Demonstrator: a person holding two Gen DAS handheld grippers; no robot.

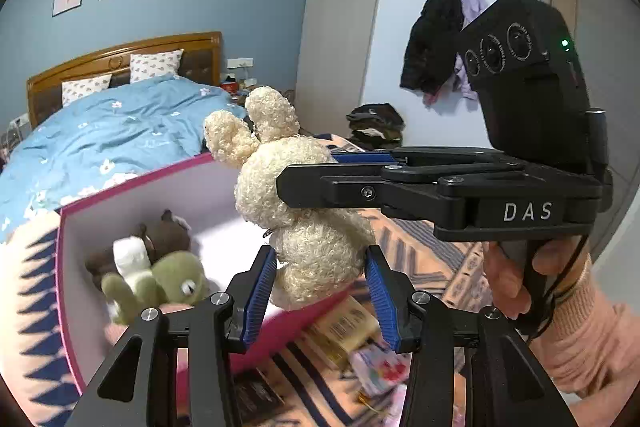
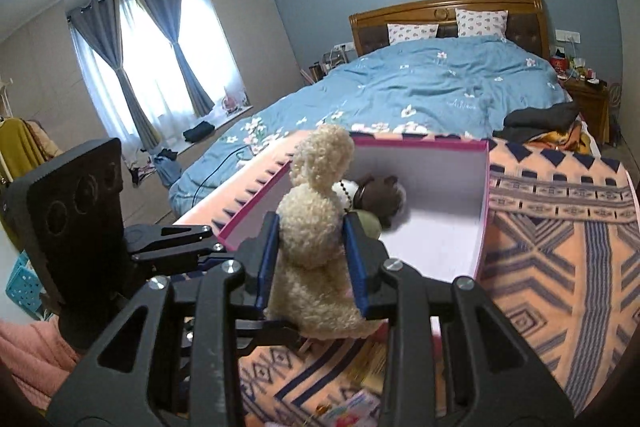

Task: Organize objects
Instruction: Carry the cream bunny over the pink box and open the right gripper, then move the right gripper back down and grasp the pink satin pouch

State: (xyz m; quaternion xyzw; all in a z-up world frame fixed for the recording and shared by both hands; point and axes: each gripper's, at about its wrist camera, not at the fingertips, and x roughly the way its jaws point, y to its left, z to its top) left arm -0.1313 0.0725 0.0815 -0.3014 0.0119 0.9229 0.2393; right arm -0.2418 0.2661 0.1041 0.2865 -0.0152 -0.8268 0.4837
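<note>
A cream plush rabbit (image 1: 296, 187) hangs above the near edge of a pink-rimmed white box (image 1: 132, 187). My right gripper (image 2: 312, 263) is shut on the rabbit (image 2: 316, 223) around its body. My left gripper (image 1: 320, 283) is open, its blue pads (image 1: 260, 291) on either side of the rabbit's lower body without squeezing it. The right gripper shows in the left wrist view (image 1: 320, 179), reaching in from the right. Inside the box (image 2: 484, 195) lie a brown plush bear (image 1: 168, 231) and a green plush frog (image 1: 176, 275).
The box stands on an orange and navy patterned blanket (image 2: 560, 227). Books and a floral pouch (image 1: 380, 367) lie on the blanket under the grippers. A bed with a blue duvet (image 2: 420, 83) is behind. Coats hang on the wall (image 1: 432, 43).
</note>
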